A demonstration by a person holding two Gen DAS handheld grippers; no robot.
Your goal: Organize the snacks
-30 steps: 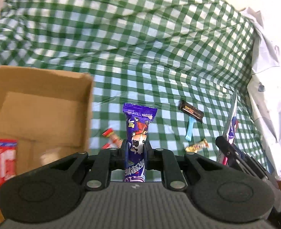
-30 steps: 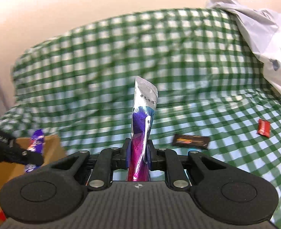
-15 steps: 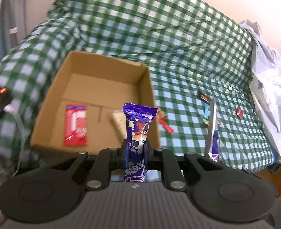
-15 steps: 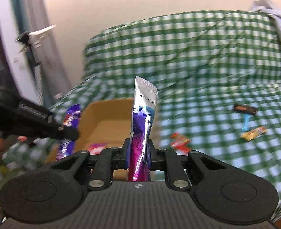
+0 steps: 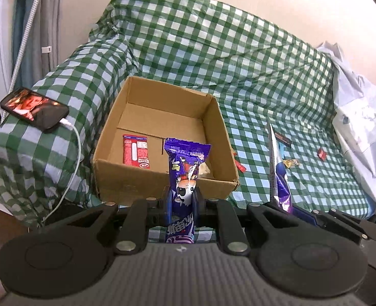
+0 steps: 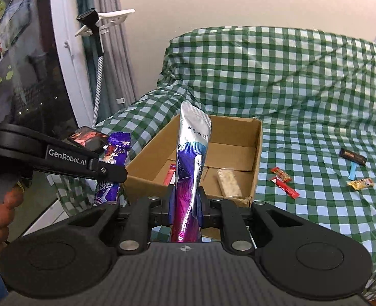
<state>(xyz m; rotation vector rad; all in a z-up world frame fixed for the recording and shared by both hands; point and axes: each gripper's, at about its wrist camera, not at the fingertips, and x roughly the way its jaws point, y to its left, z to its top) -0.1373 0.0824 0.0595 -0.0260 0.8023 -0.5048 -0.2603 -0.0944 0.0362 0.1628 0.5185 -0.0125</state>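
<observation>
Snacks in transit — left gripper [image 5: 182,199] is clamped on the purple packet [image 5: 185,163], right gripper [image 6: 186,204] on the silver-purple pouch [image 6: 191,153]. Both have swung from over the loose sweets [image 6: 284,181] on the checked cover [image 5: 239,58] to just short of the cardboard box [image 5: 162,127] — drop-off looks next.

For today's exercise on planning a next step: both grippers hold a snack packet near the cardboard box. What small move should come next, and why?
Probably carry the left gripper forward until its purple packet hangs over the cardboard box, then let go. The packet is clamped and sits short of the box's near wall; a red packet already lies inside. The right gripper, clamped on the silver-purple packet, could follow.
</observation>
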